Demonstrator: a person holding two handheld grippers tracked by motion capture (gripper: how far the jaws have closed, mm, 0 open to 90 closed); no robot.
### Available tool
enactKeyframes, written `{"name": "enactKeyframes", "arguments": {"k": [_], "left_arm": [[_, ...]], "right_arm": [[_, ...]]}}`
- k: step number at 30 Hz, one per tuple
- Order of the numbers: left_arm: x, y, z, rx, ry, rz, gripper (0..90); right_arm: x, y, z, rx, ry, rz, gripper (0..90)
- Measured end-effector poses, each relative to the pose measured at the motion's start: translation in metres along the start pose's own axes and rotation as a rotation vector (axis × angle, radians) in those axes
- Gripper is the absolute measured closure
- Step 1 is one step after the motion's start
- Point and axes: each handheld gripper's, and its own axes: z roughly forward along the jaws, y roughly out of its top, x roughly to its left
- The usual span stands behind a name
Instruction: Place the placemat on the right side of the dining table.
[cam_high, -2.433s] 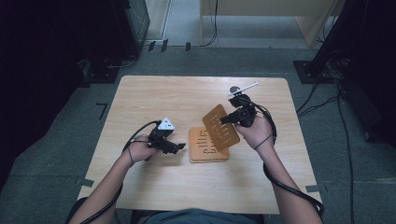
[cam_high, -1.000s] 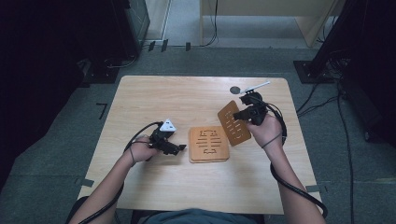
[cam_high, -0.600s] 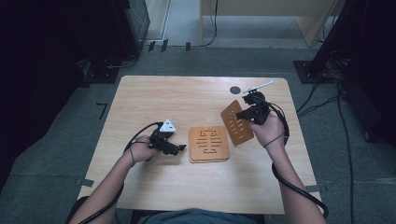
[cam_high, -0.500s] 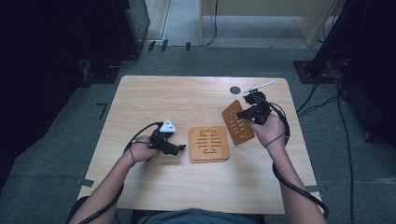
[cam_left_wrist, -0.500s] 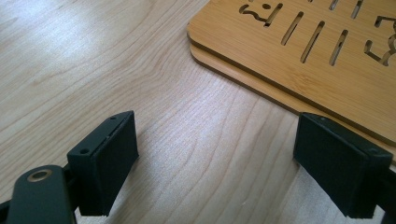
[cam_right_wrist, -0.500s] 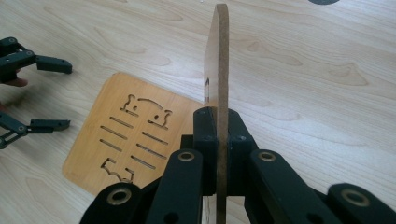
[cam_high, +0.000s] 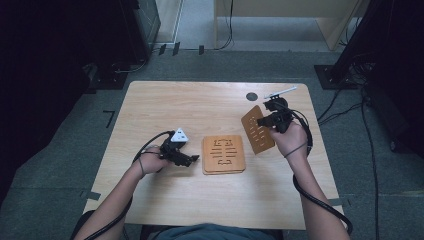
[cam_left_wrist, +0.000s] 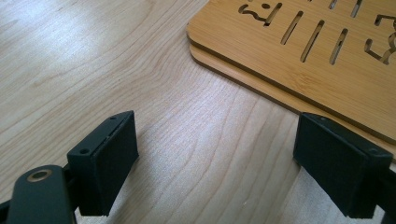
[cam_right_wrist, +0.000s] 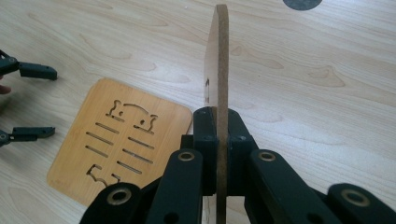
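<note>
Right gripper (cam_high: 266, 120) is closed tight on a thin wooden board (cam_high: 257, 130) and holds it up off the tabletop (cam_high: 200, 105). From the high view, the board is brown with rounded corners and little slots cut through it. It tilts, with its flat face turned toward the middle of the tabletop. Beside the board, on the side of the other hand, a stack of the same kind of boards (cam_high: 223, 154) lies flat. Left gripper (cam_high: 189, 159) rests low, just beside that stack, and holds nothing. Past the right gripper, near the far edge, are a dark round spot (cam_high: 252, 96) and a thin light stick (cam_high: 280, 92). Nothing stands in the way between the held board and the stack.

Next, the left gripper view looks close along the left gripper (cam_left_wrist: 215, 172). Its two black jaws stand wide apart with bare tabletop (cam_left_wrist: 93, 70) between them. The stack (cam_left_wrist: 299, 51) shows here as two boards, one on top of the other, and its edge is right by one jaw.

Last, the right gripper view shows the right gripper (cam_right_wrist: 217, 135) pinching the board (cam_right_wrist: 218, 70) from both sides. Here the board is seen edge-on, thin and standing straight up. Behind it the stack (cam_right_wrist: 116, 144) shows cut-out shapes and slots, and the left gripper's jaws (cam_right_wrist: 28, 102) sit open at its far side.
</note>
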Motion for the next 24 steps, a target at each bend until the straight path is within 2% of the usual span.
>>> {"name": "enactKeyframes", "arguments": {"k": [11,24], "left_arm": [[0.000,0.000,0.000,-0.001,0.001,0.003,12.8],[0.000,0.000,0.001,-0.002,0.003,0.006,12.8]], "right_arm": [[-0.013,-0.001,-0.004,-0.012,-0.032,0.035,87.4],[-0.024,-0.002,-0.007,-0.021,-0.070,0.049,87.4]]}}
